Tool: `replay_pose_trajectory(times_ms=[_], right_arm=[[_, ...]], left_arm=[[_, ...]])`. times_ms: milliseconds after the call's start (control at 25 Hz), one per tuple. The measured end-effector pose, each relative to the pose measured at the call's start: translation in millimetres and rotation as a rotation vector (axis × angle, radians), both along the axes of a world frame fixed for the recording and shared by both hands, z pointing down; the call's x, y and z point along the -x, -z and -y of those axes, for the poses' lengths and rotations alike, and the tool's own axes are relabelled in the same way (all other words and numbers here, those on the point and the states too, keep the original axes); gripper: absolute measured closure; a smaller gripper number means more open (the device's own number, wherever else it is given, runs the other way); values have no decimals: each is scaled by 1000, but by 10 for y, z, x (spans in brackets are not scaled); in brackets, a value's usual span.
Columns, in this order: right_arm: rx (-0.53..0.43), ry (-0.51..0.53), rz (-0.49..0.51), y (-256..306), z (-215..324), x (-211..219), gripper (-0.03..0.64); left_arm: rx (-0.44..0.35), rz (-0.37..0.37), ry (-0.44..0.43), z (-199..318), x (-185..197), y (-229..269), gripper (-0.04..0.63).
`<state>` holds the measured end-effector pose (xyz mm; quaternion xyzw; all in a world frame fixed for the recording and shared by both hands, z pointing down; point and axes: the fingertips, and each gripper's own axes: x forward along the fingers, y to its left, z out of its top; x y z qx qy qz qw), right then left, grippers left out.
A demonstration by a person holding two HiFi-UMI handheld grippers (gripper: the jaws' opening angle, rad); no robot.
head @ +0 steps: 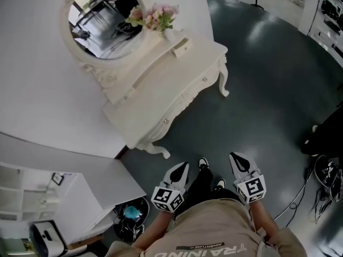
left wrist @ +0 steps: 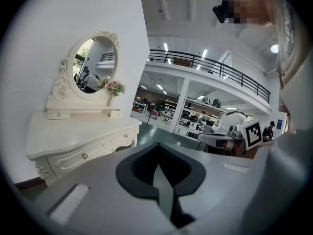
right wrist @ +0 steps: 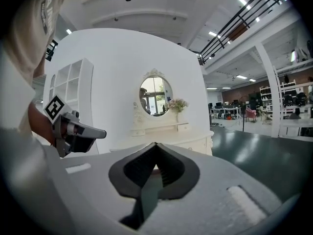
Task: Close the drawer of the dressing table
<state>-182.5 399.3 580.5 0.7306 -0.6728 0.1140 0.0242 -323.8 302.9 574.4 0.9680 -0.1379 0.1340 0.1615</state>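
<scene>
Left claw (head: 184, 166) and right claw (head: 235, 156), both closed empty, hang over floor (head: 262, 79) before dressing table (head: 179, 71).

Place: you're standing in a large open work hall, a lab or studio floor rather than a home.
Set piece: the dressing table (head: 177, 84), with its oval mirror (head: 104, 20) and flowers (head: 155, 17), backs onto a bare white partition wall (head: 32, 90); the hall opens past the wall's edge.
Floor: dark and glossy (head: 268, 79) under your feet, catching the lights.
Overhead: a high ceiling with strip lights (right wrist: 243, 0) and a mezzanine with a black railing (left wrist: 210, 65).
Background: storage racks (left wrist: 195, 114) and desks (right wrist: 230, 112) far behind.
Clutter: a tangle of cables (head: 327, 183) on the floor to your right.
</scene>
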Motion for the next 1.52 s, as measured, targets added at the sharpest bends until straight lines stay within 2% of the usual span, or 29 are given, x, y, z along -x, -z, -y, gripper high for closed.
replay_pose_trajectory(times_ms=[80, 160, 320, 480, 680, 800, 920, 1080, 1240, 1400, 1520], right_arm=[[3, -5, -17, 81, 175, -89, 615], [5, -19, -25, 185, 310, -195, 615], [-2, -28, -85, 457, 553, -419, 615], [-6, -53, -126, 635, 811, -630, 615], [-44, -99, -151, 856, 1096, -709, 615], [-39, -121, -105, 814, 1205, -695, 615], [-22, -135, -63, 780, 1226, -659, 615], [21, -155, -124, 762, 1149, -758, 615], [37, -145, -137, 656, 1193, -924, 615], [35, -131, -95, 457, 1293, -1188, 615], [37, -95, -54, 283, 1457, -1416, 615]], left_arm=[[22, 9, -3, 176, -98, -96, 581], [13, 9, -17, 340, -263, -109, 581], [-65, -94, -74, 656, -791, 195, 581], [-43, -180, -109, 880, -1146, 433, 581], [-40, -214, -173, 1131, -1420, 551, 581], [-45, -228, -207, 1281, -1600, 555, 581], [-24, -215, -207, 1372, -1632, 458, 581], [16, -179, -191, 1338, -1571, 133, 581], [62, -100, -162, 1383, -1543, -235, 581], [55, -63, -150, 1459, -1669, -293, 581], [16, -45, -136, 1564, -1838, -201, 581]])
